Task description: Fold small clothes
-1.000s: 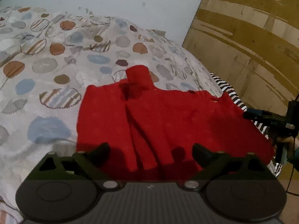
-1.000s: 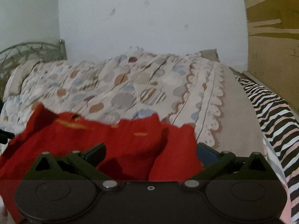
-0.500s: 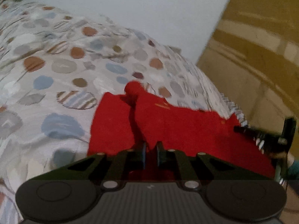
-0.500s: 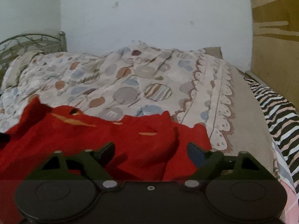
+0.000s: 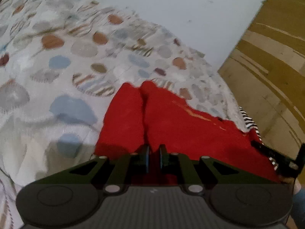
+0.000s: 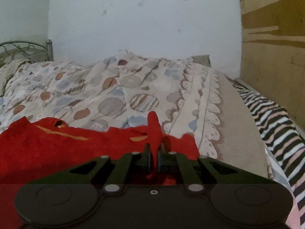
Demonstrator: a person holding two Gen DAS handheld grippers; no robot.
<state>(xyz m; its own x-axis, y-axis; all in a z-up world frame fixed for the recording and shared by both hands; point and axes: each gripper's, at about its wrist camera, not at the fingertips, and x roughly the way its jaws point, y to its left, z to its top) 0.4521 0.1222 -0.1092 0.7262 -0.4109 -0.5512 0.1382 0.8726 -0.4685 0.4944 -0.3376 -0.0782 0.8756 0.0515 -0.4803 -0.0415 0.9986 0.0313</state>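
Observation:
A small red garment point(image 5: 171, 122) lies spread on the patterned bedspread point(image 5: 57, 61). My left gripper point(image 5: 153, 159) is shut on the garment's near edge, a fold of red cloth pinched between its pads. In the right wrist view the same red garment point(image 6: 66, 145) stretches leftward, and my right gripper point(image 6: 154, 157) is shut on its right edge, with a tuft of cloth poking up past the pads. The right gripper point(image 5: 276, 156) also shows at the far right of the left wrist view, at the garment's other edge.
A zebra-striped blanket point(image 6: 272, 118) runs along the bed's right side beside a brown board wall point(image 6: 272, 57). A white wall point(image 6: 143, 22) stands behind the bed, and a metal headboard point(image 6: 24, 49) at the far left.
Both grippers went from open to shut on the red garment's near edge, the left first, the right just now. The left view has rolled and the cloth bunched up at each grip.

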